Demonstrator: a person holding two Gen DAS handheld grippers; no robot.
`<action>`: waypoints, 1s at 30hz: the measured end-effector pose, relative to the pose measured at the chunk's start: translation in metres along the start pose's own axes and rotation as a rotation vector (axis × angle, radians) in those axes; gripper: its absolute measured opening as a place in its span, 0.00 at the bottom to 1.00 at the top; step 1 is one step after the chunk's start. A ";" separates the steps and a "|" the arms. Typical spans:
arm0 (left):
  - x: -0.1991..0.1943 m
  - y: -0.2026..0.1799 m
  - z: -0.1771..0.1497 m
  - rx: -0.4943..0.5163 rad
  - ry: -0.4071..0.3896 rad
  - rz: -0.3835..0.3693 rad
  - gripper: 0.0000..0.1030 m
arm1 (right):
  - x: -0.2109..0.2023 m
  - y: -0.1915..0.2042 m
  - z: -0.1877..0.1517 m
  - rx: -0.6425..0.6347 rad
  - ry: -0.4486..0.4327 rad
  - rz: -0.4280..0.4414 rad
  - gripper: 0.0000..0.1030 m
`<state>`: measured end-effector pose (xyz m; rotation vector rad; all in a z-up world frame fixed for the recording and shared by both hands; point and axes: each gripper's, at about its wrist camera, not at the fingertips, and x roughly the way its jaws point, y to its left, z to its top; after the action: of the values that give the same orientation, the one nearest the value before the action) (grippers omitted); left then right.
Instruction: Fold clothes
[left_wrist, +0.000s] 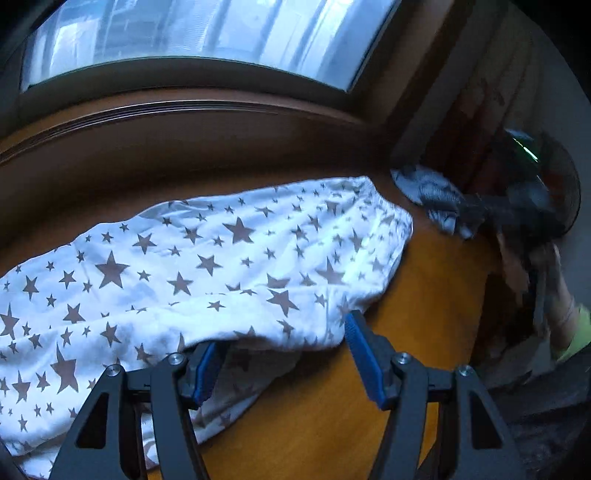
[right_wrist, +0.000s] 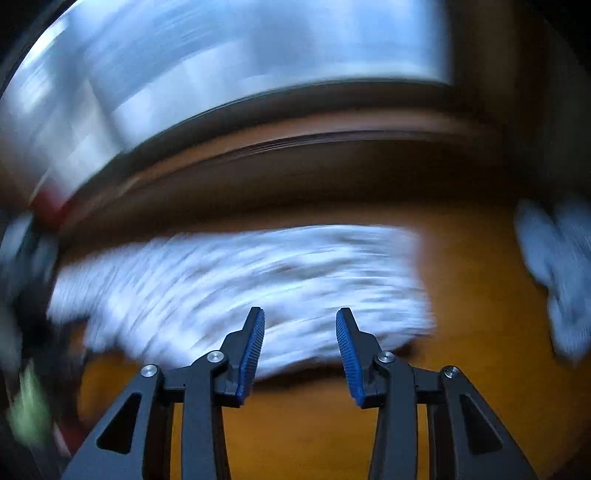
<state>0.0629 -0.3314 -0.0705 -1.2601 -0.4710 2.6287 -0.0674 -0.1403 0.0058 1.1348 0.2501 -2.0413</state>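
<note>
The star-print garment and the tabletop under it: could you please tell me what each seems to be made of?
Star-print garment: looks like soft, matte woven or knit cotton, since it wrinkles and drapes; the exact fibre is unclear. Tabletop: seemingly wood or wood-look laminate, orange-brown with a smooth, slightly glossy finish.

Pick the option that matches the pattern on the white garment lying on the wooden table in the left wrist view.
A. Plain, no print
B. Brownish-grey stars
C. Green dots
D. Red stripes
B: the white garment spread on the wooden table is covered in brownish-grey stars of mixed sizes, with no stripes or dots anywhere on it.
</note>
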 end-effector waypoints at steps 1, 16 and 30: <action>0.003 0.003 0.001 -0.010 0.006 0.001 0.59 | 0.006 0.022 -0.005 -0.081 0.014 0.040 0.40; 0.003 0.041 -0.004 -0.149 0.003 -0.024 0.59 | 0.102 0.068 -0.008 -0.139 0.142 0.299 0.06; 0.019 -0.002 -0.005 -0.024 -0.029 0.054 0.21 | 0.123 0.037 -0.006 0.094 0.183 0.407 0.06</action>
<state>0.0549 -0.3230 -0.0862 -1.2614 -0.4814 2.6971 -0.0751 -0.2280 -0.0883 1.3123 0.0079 -1.6079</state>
